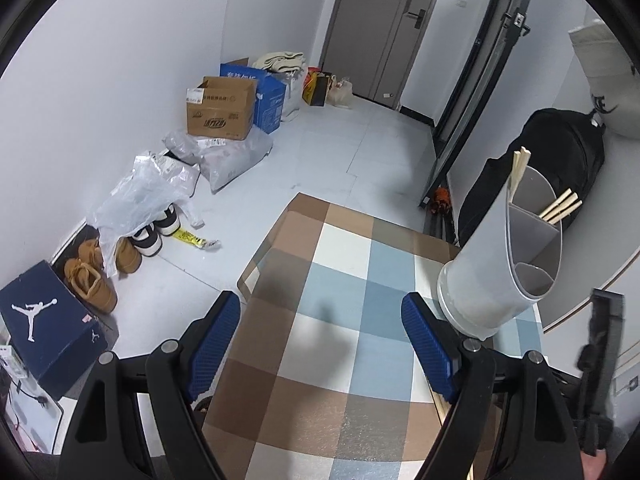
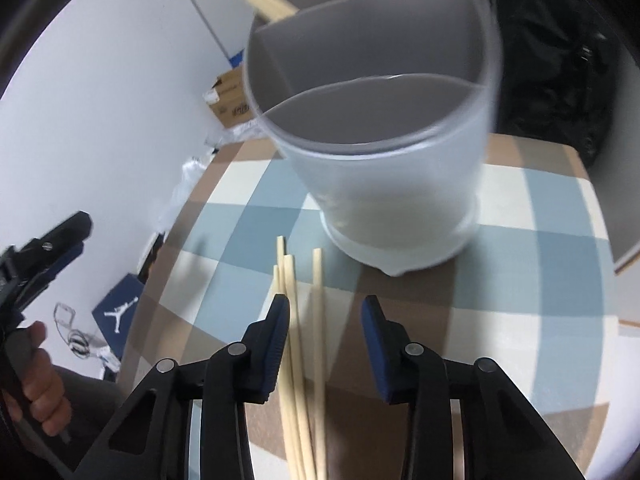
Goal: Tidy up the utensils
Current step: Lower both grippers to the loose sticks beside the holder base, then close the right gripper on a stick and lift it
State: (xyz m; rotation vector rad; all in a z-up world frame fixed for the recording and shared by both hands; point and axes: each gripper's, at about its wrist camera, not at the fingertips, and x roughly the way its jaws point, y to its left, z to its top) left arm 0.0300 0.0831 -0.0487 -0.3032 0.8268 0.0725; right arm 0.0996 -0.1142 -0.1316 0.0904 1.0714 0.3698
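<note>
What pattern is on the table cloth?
Checks of brown, blue and white on the table cloth, clearest in the left wrist view.

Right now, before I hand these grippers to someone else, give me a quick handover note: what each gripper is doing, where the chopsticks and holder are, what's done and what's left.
Left gripper: open, empty, over the checkered table.
Right gripper: jaws part closed around the loose chopsticks lying on the table; pads not yet pressing, nothing lifted.
Holder: white divided cylinder, upright on the table just beyond the loose chopsticks.
Done: some chopsticks already stand in the holder's far compartments; the near one looks empty.
Left: close on the loose chopsticks, lift them and drop them into the holder.
</note>
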